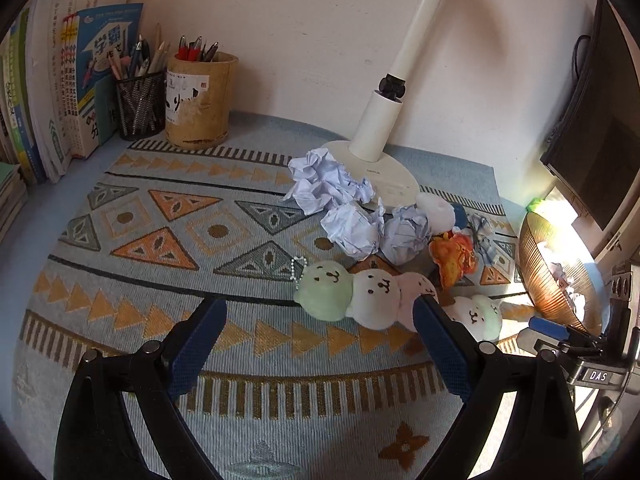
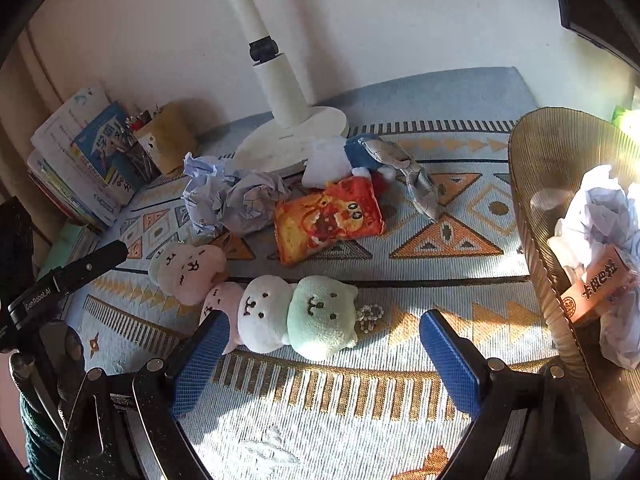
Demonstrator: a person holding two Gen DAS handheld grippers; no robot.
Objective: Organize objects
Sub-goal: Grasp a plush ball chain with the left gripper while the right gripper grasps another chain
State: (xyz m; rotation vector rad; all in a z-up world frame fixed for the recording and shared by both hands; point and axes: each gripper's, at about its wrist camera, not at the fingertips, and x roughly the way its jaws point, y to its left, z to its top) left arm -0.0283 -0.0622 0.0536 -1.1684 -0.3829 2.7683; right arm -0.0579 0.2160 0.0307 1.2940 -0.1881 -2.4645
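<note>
Three-headed plush toy, pastel pink, white and green, near table edge: soft, light, squashable; grip across white middle; left gripper and right gripper jaws open, empty.

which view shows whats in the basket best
The right wrist view. There the basket faces the camera, so the crumpled paper and an orange snack packet inside are plain. The left wrist view catches the basket at the frame's edge in glare, with only bits of paper visible.
</note>
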